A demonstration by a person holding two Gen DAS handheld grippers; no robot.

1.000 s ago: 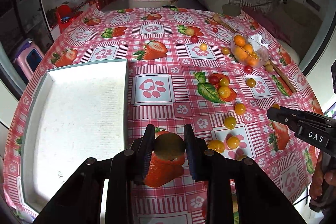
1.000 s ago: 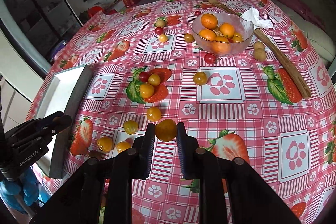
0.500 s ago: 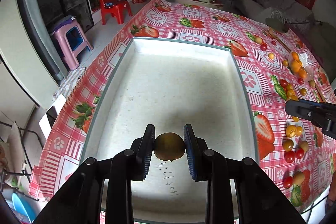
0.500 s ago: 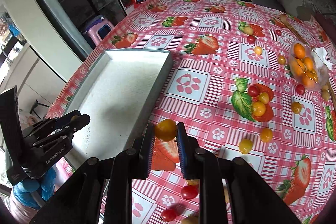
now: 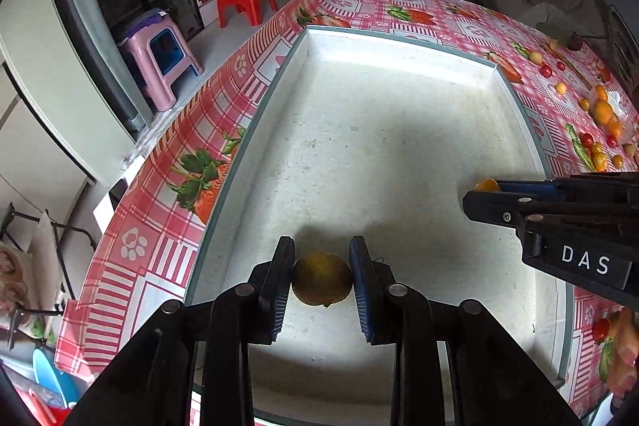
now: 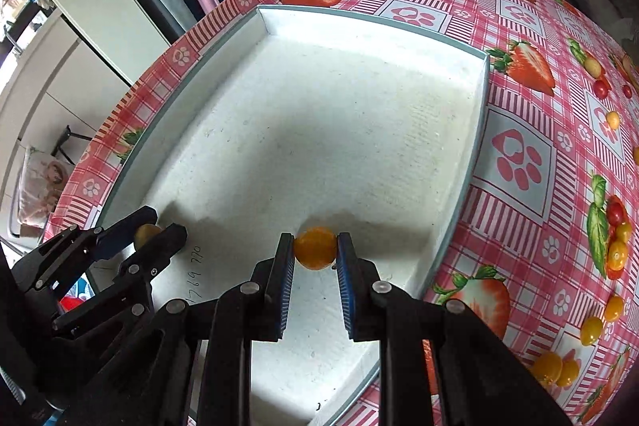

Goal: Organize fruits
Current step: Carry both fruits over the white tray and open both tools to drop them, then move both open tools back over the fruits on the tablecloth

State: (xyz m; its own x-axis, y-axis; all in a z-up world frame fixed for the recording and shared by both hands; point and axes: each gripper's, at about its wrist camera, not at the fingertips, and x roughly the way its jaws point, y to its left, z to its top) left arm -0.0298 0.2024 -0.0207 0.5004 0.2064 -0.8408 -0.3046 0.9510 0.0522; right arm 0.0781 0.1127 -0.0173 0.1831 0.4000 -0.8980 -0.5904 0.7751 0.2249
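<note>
Both grippers hang right over the white tray (image 5: pixel 399 146): left gripper (image 5: pixel 322 276) pinching a brownish-yellow fruit (image 5: pixel 322 279), right gripper (image 6: pixel 315 252) pinching an orange fruit (image 6: pixel 315 247), so each drop is basically straight down.

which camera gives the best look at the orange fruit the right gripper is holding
The right wrist view: the orange fruit sits close and whole between the right gripper fingers, over the white tray. The left wrist view shows only a sliver of it behind a finger.
</note>
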